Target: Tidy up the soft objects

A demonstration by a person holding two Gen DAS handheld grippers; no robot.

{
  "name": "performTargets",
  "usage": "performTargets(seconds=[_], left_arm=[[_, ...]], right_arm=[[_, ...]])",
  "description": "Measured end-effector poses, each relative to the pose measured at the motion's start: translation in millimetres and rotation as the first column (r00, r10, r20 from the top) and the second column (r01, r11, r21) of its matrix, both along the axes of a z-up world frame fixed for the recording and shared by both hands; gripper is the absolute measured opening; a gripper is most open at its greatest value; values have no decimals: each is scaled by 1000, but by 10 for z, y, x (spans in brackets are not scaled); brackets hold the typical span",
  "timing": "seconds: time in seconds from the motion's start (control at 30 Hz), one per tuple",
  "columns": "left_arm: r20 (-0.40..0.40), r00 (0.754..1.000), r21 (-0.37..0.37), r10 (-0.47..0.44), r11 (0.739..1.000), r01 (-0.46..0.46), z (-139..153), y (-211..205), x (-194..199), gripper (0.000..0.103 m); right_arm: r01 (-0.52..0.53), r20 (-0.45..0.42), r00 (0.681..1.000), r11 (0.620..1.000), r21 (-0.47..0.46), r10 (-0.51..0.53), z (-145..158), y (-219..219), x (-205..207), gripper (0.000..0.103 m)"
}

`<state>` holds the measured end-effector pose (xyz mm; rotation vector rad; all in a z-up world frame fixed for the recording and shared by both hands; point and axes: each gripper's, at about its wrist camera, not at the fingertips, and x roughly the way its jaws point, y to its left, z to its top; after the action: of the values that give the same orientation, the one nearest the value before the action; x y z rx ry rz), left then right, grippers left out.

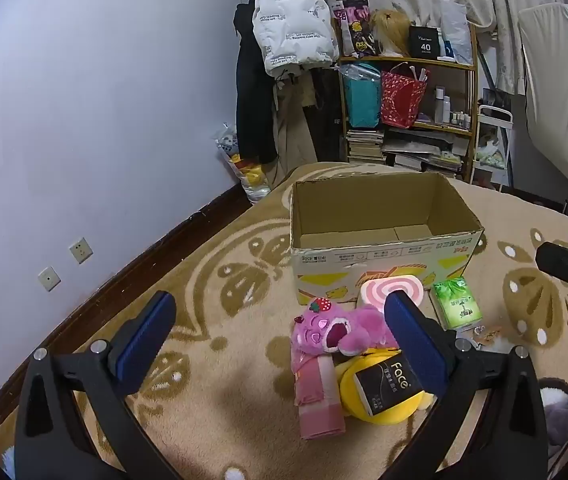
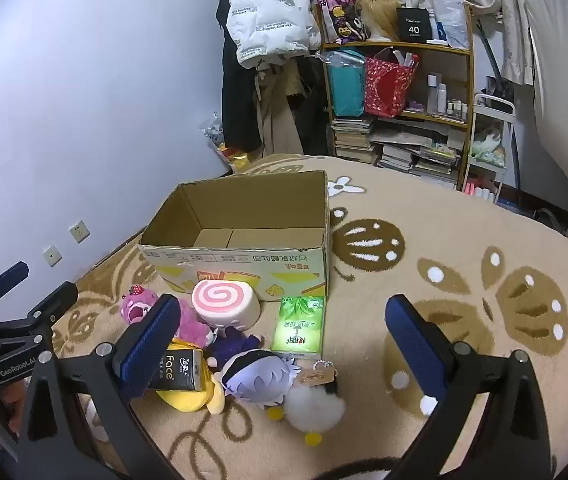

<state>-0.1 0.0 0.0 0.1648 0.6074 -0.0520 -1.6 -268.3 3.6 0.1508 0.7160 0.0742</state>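
Note:
An open, empty cardboard box (image 1: 383,248) (image 2: 240,256) stands on the carpet. In front of it lie a pink swirl-roll cushion (image 2: 224,300) (image 1: 379,290), a pink bear plush (image 1: 339,330) (image 2: 140,306), a yellow plush (image 1: 363,400) (image 2: 188,398) under a black Face tissue pack (image 1: 387,386) (image 2: 180,368), a green tissue pack (image 1: 457,304) (image 2: 299,326), a pink folded pack (image 1: 317,396), a purple-haired doll (image 2: 256,372) and a white fluffy plush (image 2: 315,404). My left gripper (image 1: 280,340) is open and empty above the pile. My right gripper (image 2: 284,340) is open and empty over the doll.
A beige patterned carpet (image 2: 463,272) covers the floor. A white wall (image 1: 84,120) runs along the left. A shelf (image 1: 407,112) with bags and books, hanging coats (image 1: 284,40) and a white cart (image 2: 487,140) stand at the back.

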Motion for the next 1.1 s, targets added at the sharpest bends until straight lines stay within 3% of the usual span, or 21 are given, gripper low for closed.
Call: performTargets(seconds=[1.1], left_arm=[[1,1000,31,13,999,-13,-31,-14,11,103]], right_arm=[[1,-4,1000,1000,-11,-1,-12,13,8,103]])
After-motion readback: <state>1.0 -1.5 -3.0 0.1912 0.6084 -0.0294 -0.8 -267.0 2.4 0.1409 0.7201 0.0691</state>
